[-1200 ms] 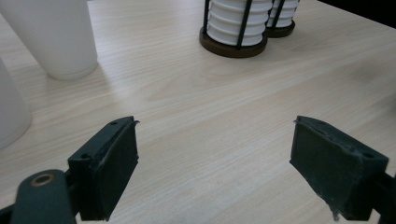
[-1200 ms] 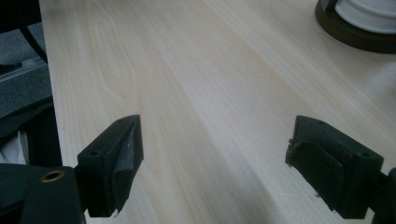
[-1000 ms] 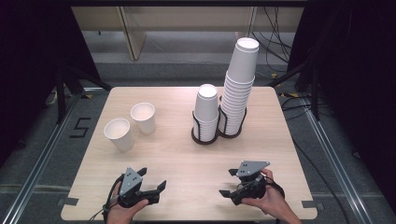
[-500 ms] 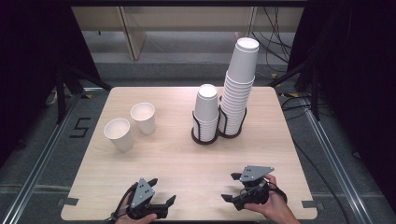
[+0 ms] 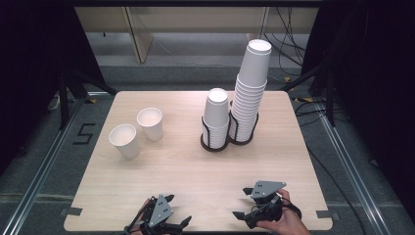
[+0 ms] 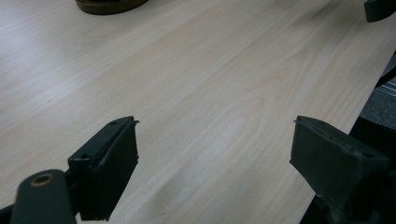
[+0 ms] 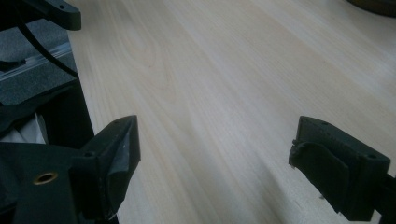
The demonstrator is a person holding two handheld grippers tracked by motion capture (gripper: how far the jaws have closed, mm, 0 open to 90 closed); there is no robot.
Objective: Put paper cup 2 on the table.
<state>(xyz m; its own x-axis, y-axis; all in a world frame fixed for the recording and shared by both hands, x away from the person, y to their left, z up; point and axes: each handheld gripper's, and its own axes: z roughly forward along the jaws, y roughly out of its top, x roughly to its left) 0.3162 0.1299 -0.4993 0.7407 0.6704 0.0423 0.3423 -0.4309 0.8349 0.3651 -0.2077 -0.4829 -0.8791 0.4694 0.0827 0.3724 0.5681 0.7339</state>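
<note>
Both our claws, the left claw (image 5: 177, 226) and right claw (image 5: 243, 203), wait open and empty at the table's (image 5: 195, 166) near edge. Next we reach the two loose cups (image 5: 136, 132) near the left edge.

A pale wooden table (image 5: 195, 166) stands on grey carpeted floor (image 5: 44, 161), where a taped "5" (image 5: 83, 133) marks the left side. Metal rails (image 5: 350, 161) run along both flanks. Beyond the far edge stands a light wooden panel (image 5: 139, 34). Black cables (image 5: 286, 29) trail at the upper right, and dark curtains (image 5: 29, 54) close off both sides.
</note>
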